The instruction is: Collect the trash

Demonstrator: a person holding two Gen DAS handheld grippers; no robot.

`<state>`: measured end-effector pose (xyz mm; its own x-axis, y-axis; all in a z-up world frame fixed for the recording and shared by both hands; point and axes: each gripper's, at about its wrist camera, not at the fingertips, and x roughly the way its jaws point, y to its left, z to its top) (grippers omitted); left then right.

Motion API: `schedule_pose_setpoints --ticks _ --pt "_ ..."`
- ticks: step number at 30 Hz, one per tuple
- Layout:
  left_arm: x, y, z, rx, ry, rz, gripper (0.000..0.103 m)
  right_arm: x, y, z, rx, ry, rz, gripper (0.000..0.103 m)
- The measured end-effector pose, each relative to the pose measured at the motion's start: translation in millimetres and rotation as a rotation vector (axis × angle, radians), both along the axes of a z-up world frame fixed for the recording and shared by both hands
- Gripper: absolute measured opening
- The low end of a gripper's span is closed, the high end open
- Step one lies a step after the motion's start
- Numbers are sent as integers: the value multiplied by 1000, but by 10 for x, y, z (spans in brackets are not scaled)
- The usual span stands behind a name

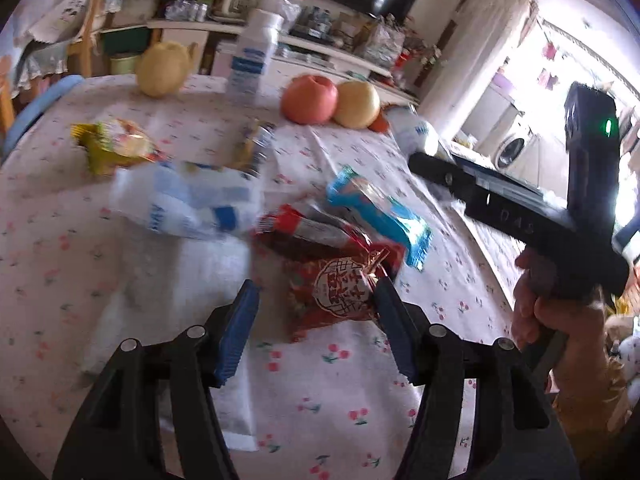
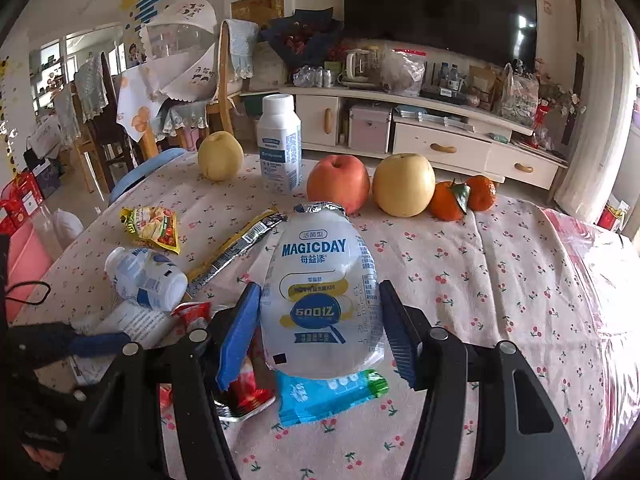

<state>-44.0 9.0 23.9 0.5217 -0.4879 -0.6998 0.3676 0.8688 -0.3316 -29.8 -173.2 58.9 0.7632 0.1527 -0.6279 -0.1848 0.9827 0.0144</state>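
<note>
**Trash on a cherry-print table, one bottle gripped**

Trash lies scattered over a table covered in a pale cloth printed with small cherries. The right gripper is closed on a white plastic "MAGICDAY" drink bottle with a crumpled foil top, its blue pads pressing the bottle's two sides and the bottle raised above the cloth. Directly under that bottle lies a blue and green snack wrapper, and beside it a red and silver wrapper. Further left, a second white bottle with blue print lies on its side, with a long black and yellow stick wrapper next to it and a yellow snack packet beyond.

The left gripper stands with its jaws apart and nothing pressed between the pads; a red wrapper with a white round emblem lies on the cloth between the fingertips, though whether the right pad touches it I cannot tell. The lying bottle appears blurred in this view.

Along the far edge stand an upright white bottle, two yellow pears, a red apple and two tangerines. A hand holds the right gripper's handle.
</note>
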Motion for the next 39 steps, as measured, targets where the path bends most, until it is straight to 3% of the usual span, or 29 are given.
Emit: schedule_pose_setpoints --ticks 3,5,9,11,19,21,23,24,26,28,39 --pt "-24 -170 -32 77 -32 -18 67 -19 -104 22 17 0 -8 60" --pt "-28 -214 -40 89 -37 -19 71 -31 -153 43 29 -4 -15 60" --pt "-51 -379 -96 191 -53 -42 86 -53 -272 77 55 -8 -28 60" --pt "-38 -457 -123 236 -61 -38 88 -44 -311 89 63 -8 -30 60" --pt "56 -488 -129 243 -52 7 90 -60 -305 98 66 -10 -19 60" --pt "64 -493 -132 251 -48 10 86 -56 -298 97 66 -10 -19 60" --pt "80 -477 -132 278 -52 36 72 -58 -304 95 67 -10 -19 60" --pt "92 -459 -131 281 -53 43 70 -58 -303 94 66 -9 -19 60" --pt "104 -415 -121 258 -53 52 66 -53 -279 91 61 -10 -19 60" --pt "98 -391 -115 255 -58 58 57 -55 -239 89 53 -12 -19 60" --pt "71 -151 -39 128 -45 54 45 -97 -121 115 44 -31 -33 60"
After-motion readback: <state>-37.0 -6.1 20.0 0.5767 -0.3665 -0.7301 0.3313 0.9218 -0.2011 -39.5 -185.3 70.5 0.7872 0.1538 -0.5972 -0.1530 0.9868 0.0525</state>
